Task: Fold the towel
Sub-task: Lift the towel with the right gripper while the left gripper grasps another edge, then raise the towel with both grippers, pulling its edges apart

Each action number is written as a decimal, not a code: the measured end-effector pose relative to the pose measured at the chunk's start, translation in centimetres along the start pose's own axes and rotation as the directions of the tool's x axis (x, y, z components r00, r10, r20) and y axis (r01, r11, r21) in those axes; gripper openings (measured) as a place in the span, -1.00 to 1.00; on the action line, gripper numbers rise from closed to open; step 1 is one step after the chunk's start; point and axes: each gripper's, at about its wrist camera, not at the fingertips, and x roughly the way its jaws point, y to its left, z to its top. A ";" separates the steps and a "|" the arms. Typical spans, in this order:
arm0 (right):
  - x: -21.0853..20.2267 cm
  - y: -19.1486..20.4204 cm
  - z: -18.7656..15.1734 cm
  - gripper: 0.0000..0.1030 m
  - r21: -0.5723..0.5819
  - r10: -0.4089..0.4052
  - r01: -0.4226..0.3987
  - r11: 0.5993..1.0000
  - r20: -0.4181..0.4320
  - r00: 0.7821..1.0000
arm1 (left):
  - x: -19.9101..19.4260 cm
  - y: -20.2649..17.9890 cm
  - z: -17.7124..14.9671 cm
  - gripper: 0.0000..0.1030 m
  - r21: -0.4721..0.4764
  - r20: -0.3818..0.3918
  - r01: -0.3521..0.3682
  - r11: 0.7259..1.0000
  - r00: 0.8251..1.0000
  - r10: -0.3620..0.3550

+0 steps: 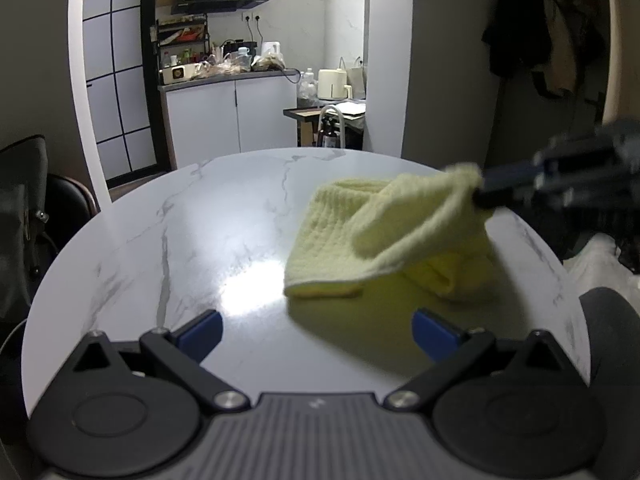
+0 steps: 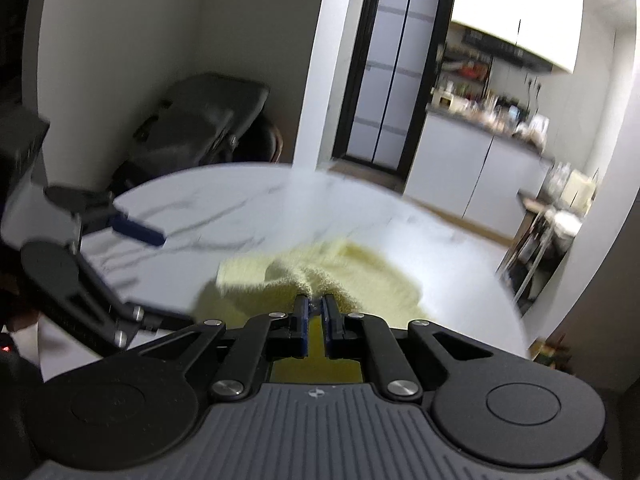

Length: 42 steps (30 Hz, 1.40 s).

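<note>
Nearest, my left tool [image 1: 316, 332] hangs spread wide and empty above the marble tabletop [image 1: 192, 216]. Beyond, at two o'clock, my right tool [image 2: 316, 307] pinches the yellow towel [image 1: 360, 236], lifting one corner; the rest lies crumpled.

In your left wrist view, the right gripper [image 1: 480, 196] is smearing into a dark blur, so you are not seeing how its jaws are standing there. The edge of the picture is cutting off its body. The raised fold of the towel [image 1: 360, 236] is hiding the part lying beneath. In your right wrist view, the towel [image 2: 360, 268] is blurring, and the left gripper [image 2: 160, 276] is showing only one blue finger [image 2: 138, 230].
</note>
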 end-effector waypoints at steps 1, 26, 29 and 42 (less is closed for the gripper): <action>-0.4 -0.2 0.4 -0.85 -0.010 -0.007 0.007 1.000 0.014 1.000 | 0.0 -0.1 0.1 0.99 0.005 0.001 0.000 1.000 1.000 0.000; -7.1 -0.7 6.6 -0.95 -0.134 -0.019 0.052 0.990 0.231 0.973 | 1.0 -1.6 2.1 0.11 0.002 0.094 0.082 0.997 0.992 -0.082; -7.5 -1.3 6.9 -0.95 -0.132 -0.023 0.057 0.990 0.243 0.970 | 1.4 -1.5 1.9 -0.28 0.031 0.084 0.054 0.998 0.995 -0.057; -3.6 -0.9 1.7 -0.69 -0.087 0.051 -0.047 0.995 0.044 0.998 | 1.3 -0.3 1.9 -0.60 -0.022 0.130 0.011 1.000 0.992 -0.008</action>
